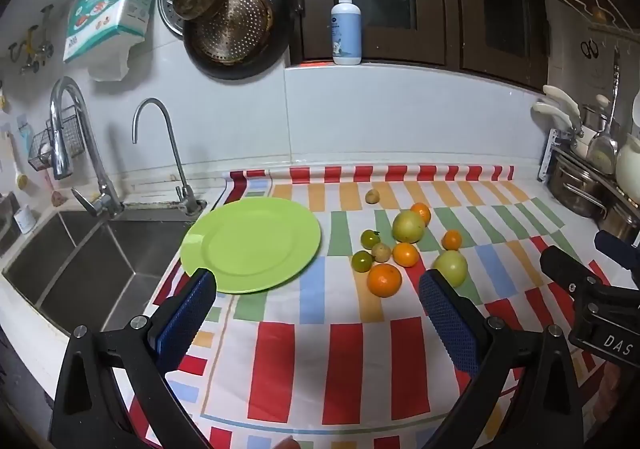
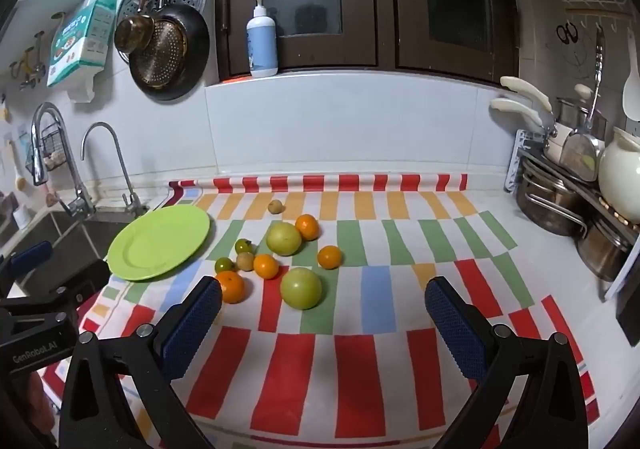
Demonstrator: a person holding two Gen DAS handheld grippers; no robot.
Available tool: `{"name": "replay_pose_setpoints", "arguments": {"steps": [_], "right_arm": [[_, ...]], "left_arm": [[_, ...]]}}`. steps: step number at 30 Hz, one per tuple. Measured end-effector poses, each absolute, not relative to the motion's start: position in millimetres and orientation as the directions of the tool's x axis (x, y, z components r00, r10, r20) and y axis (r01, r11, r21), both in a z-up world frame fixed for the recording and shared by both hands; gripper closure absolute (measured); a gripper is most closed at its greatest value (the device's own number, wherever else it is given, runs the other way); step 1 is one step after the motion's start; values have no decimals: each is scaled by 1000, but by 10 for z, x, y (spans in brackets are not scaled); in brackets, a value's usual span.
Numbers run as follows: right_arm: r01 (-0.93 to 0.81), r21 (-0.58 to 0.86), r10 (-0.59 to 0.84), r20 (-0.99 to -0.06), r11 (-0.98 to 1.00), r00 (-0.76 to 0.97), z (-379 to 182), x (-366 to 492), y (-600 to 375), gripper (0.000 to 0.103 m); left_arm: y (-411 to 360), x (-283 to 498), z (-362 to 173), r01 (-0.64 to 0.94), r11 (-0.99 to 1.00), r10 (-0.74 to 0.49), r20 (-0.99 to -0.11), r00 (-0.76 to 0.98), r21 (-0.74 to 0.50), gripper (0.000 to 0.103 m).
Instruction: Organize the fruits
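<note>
While your left gripper (image 1: 318,291) stood spread to its widest over the bench (image 1: 532,191), its wrist view cut things short: one finger (image 1: 188,313) covered the near rim of the green plate (image 1: 252,243), the other overlapped the nearer pale green fruit (image 1: 452,266), and only part of your right gripper (image 1: 576,281) showed at the right edge. Nothing sat between the blue pads. The fruits lay in a loose cluster on the striped cloth (image 1: 344,361), just right of the plate: four oranges, two large pale green fruits, two small dark green ones and a small tan one, with another small tan fruit (image 1: 372,196) apart near the back. The plate held nothing.

In your right wrist view, that gripper (image 2: 324,295) was equally wide and gripped nothing. Its left finger (image 2: 196,313) hid the edge of the nearest orange (image 2: 232,287), and your left gripper (image 2: 56,289) partly covered the plate (image 2: 160,243) rim. The large pale green fruit (image 2: 301,287) lay just ahead between the fingers, smooth and round. What kind the small tan fruits were, you could not tell.
</note>
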State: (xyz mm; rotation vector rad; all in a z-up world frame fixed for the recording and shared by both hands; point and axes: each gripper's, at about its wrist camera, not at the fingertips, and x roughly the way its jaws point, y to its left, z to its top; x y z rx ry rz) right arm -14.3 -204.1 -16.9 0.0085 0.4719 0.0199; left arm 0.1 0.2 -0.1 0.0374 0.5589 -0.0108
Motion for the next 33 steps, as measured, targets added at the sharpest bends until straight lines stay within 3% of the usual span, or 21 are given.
{"name": "replay_pose_setpoints", "arguments": {"steps": [33], "right_arm": [[-37,32,47,-453,999,890,-151,-159,-2031,1]], "left_arm": [[5,-79,68,0,999,25,-490,871,50,0]]}}
